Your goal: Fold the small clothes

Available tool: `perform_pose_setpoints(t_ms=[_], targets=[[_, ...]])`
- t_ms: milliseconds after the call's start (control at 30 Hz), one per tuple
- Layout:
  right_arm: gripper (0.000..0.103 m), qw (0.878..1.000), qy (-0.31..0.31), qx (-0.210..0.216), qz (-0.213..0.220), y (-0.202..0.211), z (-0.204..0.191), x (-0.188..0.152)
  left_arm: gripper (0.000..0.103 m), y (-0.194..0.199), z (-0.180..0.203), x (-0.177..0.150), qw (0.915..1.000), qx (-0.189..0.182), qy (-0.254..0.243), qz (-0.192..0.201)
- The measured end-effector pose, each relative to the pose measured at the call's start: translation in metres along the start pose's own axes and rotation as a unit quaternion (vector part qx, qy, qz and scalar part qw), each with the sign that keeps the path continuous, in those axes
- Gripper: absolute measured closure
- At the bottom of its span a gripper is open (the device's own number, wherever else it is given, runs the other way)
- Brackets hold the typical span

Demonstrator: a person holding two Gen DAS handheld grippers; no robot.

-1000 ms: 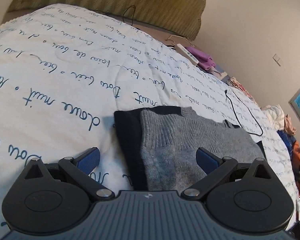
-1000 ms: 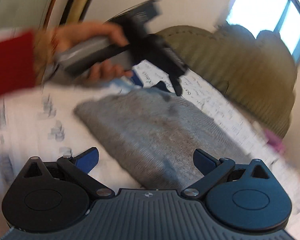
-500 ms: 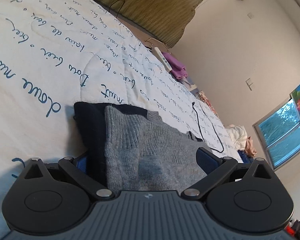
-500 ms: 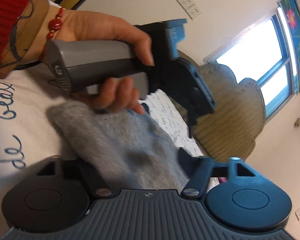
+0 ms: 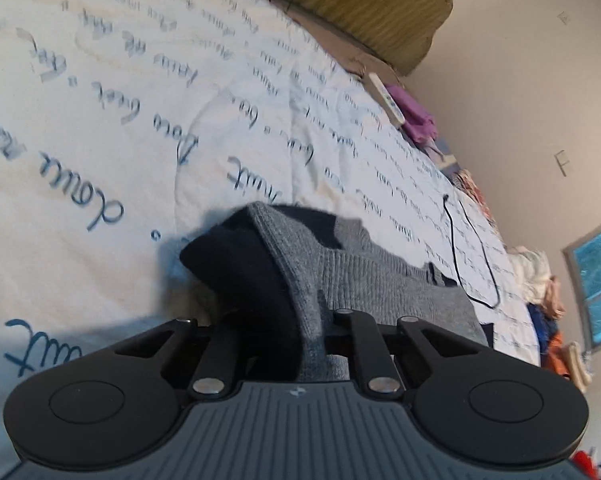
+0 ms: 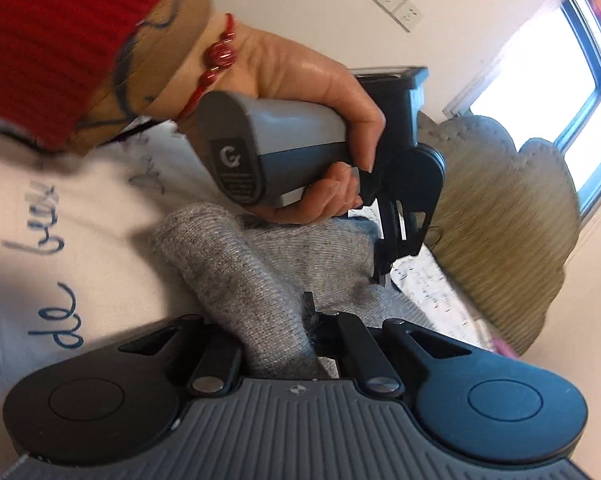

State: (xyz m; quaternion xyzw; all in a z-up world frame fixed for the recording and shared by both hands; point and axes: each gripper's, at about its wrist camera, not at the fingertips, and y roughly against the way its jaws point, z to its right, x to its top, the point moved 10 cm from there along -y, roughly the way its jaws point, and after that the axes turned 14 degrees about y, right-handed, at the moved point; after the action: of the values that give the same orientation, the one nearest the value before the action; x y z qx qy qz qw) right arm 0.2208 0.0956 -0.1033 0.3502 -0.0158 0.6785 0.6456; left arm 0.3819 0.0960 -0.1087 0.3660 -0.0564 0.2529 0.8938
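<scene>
Grey sweater (image 5: 364, 280) pinched at two edge points on the bedspread (image 5: 140, 128).
The left gripper (image 5: 296, 332) is closing on its navy-lined end, the right gripper (image 6: 276, 344) is clamped on grey knit; a level lift-and-carry fold seems called for next.

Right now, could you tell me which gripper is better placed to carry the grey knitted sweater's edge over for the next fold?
Probably both together. The left gripper, jaws closing, pinches the grey knitted sweater at its navy-lined edge; the right gripper is shut on the other corner.
</scene>
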Motion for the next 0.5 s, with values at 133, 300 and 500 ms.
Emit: perform_pose_setpoints(t_ms=[133,300,500], targets=[[0.098,0.999,-0.048,0.004,0.023,0.015,0.016,-0.001,0.091,0.02,0.021,0.004,0.9993,0.008,-0.011,0.034],[0.098,0.996,-0.056,-0.048,0.048,0.042,0.041,-0.002,0.091,0.035,0.05,0.007,0.998,0.021,-0.001,0.059],[0.098,0.99,-0.108,-0.063,0.059,0.066,0.078,-0.019,0.091,0.035,0.093,0.003,0.9965,0.026,-0.007,0.079]])
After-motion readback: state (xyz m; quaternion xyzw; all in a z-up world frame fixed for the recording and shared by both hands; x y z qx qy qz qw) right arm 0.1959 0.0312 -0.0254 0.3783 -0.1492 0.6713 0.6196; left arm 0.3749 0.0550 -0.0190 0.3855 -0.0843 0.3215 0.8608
